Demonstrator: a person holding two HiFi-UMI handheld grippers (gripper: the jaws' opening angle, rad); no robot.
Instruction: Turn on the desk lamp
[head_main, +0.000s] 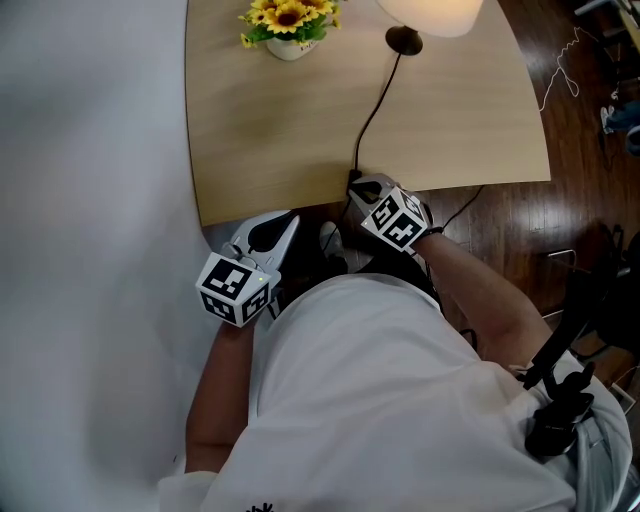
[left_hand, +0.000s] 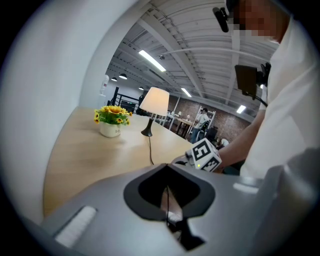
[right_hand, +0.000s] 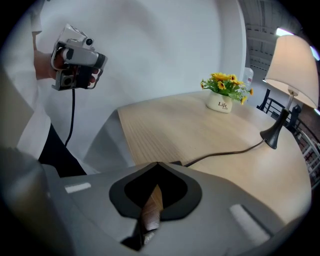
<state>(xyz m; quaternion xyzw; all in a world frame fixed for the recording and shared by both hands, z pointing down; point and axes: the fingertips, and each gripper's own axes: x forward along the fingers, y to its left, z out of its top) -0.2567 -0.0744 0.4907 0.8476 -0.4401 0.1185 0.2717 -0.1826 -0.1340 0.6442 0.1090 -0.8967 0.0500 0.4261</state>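
A: Two grippers, nearest. Left gripper: grey jaws pressed together, nothing between them, held just short of the near edge of the pale wooden table.

B: Right gripper?

A: Jaws likewise closed tight and empty. Tip pointed down at the near table edge, right where the thin black cord drops over. Small dark lump on the cord there, possibly an inline switch; too small to say, and contact not clear.

B: Farther on?

A: Cord running across the tabletop to the round black lamp base. Above that, cream-shaded desk lamp, at the table's far side. Near it on the left, small white pot of yellow flowers.

B: Lit?

A: Shade pale and bright; lit or unlit, cannot tell.

B: Step in hand?

A: By judgement: finding the switch along the cord. Next move: closed tip pressed squarely onto the switch, firmly enough to click, without dragging the cord or tugging the lamp toward the edge.
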